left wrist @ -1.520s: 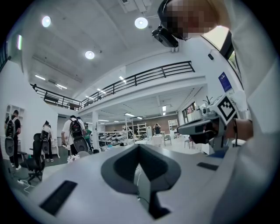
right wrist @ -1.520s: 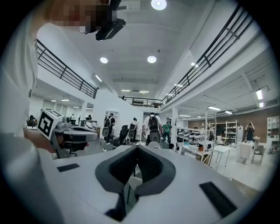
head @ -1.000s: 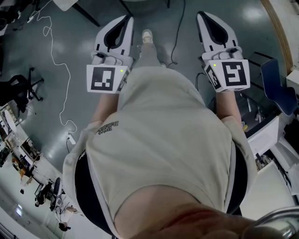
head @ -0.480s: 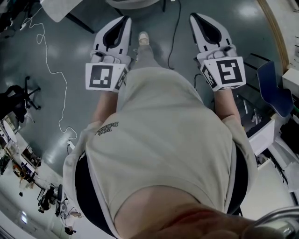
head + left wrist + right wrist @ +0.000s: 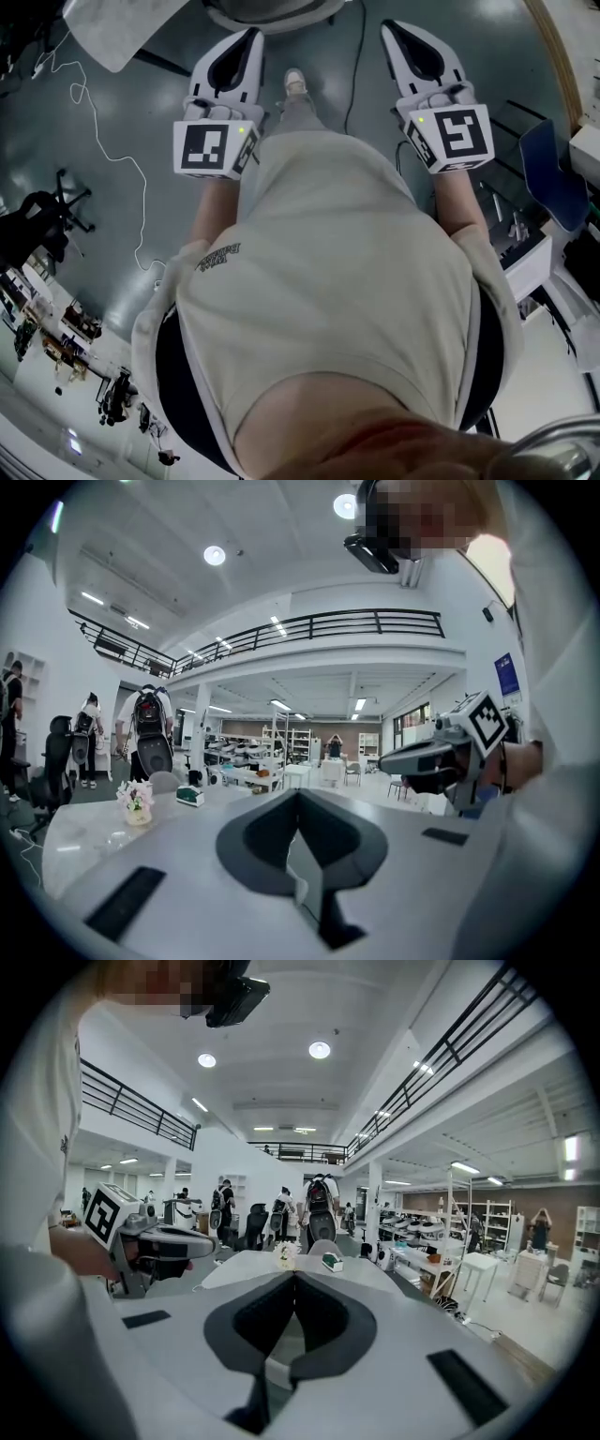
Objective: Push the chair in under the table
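The chair is grey with a rounded back. Only the top of that back shows, on the far side of the white table. Whether its seat sits under the tabletop cannot be told.

The left gripper and the right gripper are held level, side by side, out in front of the person's beige shirt. Each gripper's own view shows its jaws pressed together with nothing between them. Neither gripper touches the chair or the table, and both are well short of them.

On the table stand a small vase of flowers and, just to its right, a small green and white box. On the grey floor a white cable trails at the left, past a black office chair. A blue chair stands at the right. One shoe shows between the grippers. Far off, people with backpacks stand beyond the table.
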Demonstrator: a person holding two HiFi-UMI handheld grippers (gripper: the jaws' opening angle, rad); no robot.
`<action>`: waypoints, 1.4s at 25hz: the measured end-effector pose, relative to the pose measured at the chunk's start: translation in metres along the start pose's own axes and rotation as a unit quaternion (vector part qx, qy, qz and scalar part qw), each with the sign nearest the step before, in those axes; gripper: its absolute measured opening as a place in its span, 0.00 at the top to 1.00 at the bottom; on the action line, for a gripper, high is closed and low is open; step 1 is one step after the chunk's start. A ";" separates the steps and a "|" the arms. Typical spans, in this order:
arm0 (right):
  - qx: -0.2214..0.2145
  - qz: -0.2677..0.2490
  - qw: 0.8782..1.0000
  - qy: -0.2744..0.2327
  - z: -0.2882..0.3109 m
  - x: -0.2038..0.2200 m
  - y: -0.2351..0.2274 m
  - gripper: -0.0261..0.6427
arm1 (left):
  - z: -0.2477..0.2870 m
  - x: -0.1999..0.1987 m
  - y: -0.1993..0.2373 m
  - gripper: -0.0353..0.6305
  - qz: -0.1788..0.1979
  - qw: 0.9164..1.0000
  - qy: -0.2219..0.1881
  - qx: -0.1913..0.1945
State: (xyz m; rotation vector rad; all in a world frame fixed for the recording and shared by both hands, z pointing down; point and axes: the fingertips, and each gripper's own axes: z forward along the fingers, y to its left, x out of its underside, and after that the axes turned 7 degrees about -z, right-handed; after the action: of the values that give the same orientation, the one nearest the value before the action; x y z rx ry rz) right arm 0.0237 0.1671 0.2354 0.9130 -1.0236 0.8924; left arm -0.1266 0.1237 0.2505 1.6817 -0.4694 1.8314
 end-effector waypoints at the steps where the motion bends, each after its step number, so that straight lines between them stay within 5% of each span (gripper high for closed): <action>1: 0.002 0.001 1.000 0.001 0.011 -0.002 -0.004 0.95 | 0.007 -0.001 0.009 0.93 -0.001 1.000 0.001 0.001; 15: 0.015 -0.006 1.000 0.008 0.130 -0.025 -0.049 0.95 | 0.090 -0.014 0.107 0.93 0.001 0.999 0.020 0.033; 35: -0.061 -0.021 0.997 0.046 0.175 -0.006 -0.068 0.95 | 0.105 0.001 0.135 0.93 0.022 0.997 0.069 -0.022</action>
State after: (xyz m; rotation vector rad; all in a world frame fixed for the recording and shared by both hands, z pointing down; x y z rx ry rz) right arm 0.0321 -0.0186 0.2602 0.7802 -0.9660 0.8206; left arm -0.1321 -0.0443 0.2840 1.5158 -0.4869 1.9391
